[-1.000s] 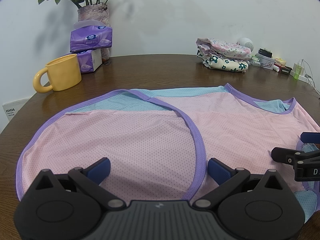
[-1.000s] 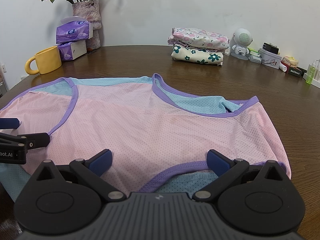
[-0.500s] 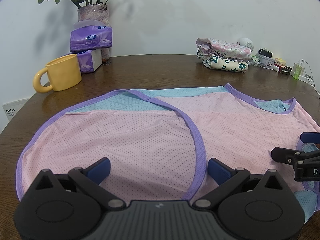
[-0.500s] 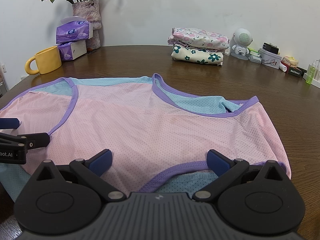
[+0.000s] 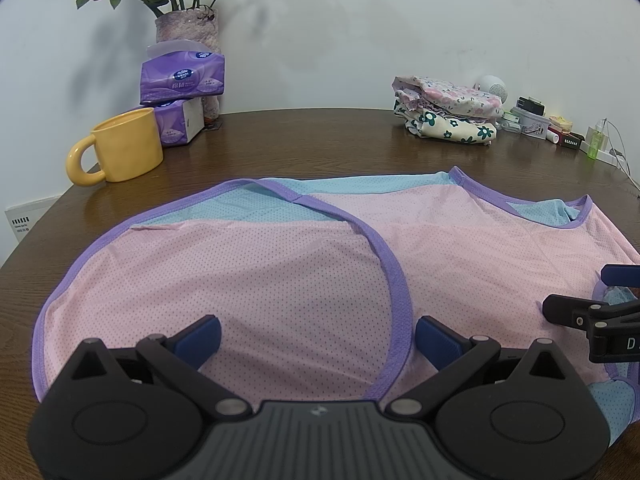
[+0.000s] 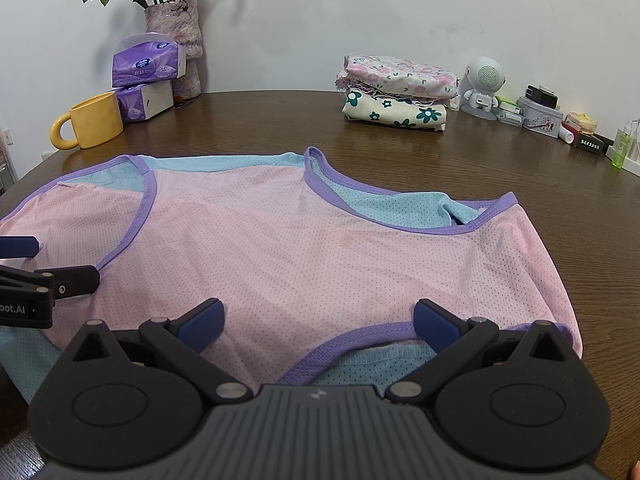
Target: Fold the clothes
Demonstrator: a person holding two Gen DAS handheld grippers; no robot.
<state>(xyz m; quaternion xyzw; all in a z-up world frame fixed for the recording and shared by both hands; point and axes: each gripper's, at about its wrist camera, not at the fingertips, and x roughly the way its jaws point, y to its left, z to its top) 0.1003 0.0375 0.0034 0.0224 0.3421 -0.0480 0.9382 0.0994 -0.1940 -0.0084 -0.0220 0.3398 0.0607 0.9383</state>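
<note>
Across the dark brown wooden table [image 5: 360, 136] we see the pink mesh vest with purple trim [image 6: 320, 248] spread flat; our left gripper [image 5: 317, 334] and right gripper [image 6: 319, 320] hover over its near edge, jaws spread wide, holding nothing.

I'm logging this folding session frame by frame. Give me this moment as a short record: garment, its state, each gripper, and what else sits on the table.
garment: pink mesh top with purple trim and blue inner layer
state: spread flat on the wooden table, not yet folded
left gripper: open, low over the near edge of the top, holding nothing
right gripper: open, low over the near hem, holding nothing
far left: yellow mug, two tissue packs, flower vase
far middle: stack of folded floral clothes
far right: small white speaker figure, assorted small items
</note>
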